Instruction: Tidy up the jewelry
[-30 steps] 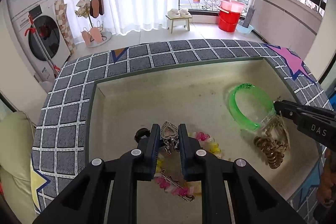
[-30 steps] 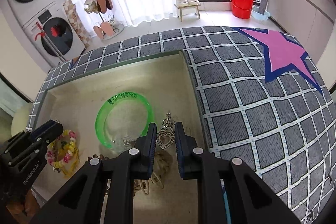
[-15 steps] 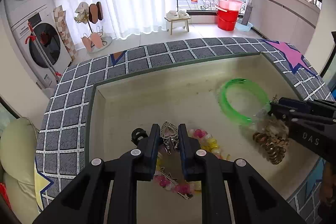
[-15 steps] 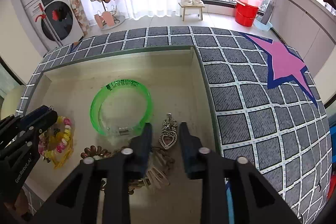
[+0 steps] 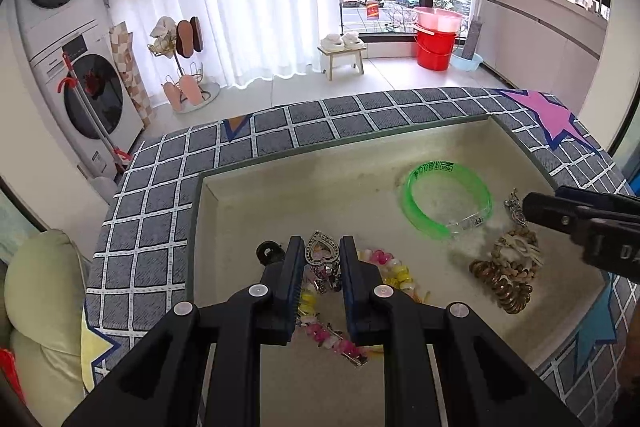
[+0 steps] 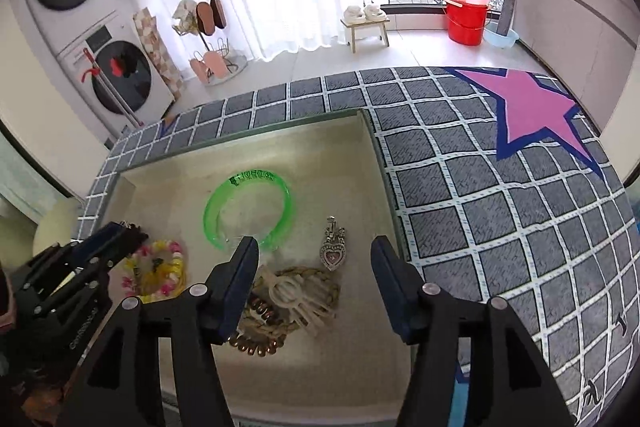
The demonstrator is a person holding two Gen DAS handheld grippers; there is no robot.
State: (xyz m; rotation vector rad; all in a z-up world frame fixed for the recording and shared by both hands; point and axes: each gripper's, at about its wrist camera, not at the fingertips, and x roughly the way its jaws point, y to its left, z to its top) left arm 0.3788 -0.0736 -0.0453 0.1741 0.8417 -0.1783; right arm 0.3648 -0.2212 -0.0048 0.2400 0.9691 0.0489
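My left gripper (image 5: 320,251) is shut on a silver heart pendant (image 5: 321,254) and holds it above a pink and yellow bead bracelet (image 5: 394,273) in the cream tray (image 5: 320,187). My right gripper (image 6: 314,253) is open above the tray. A second silver heart pendant (image 6: 334,251) lies loose on the tray floor between its fingers. A green bangle (image 6: 250,211) lies beyond, and it also shows in the left wrist view (image 5: 448,201). A gold coil and cream ring pile (image 6: 286,301) lies below the right gripper.
The tray sits on a grey checked cloth (image 6: 500,207) with a pink star (image 6: 528,107). A small black piece (image 5: 267,251) lies left of the left fingers. The left gripper shows at the left of the right wrist view (image 6: 72,267).
My right gripper has opened and let go of its heart pendant, which now lies in the tray. Both grippers have drawn back and up a little. The left stays shut on its pendant.
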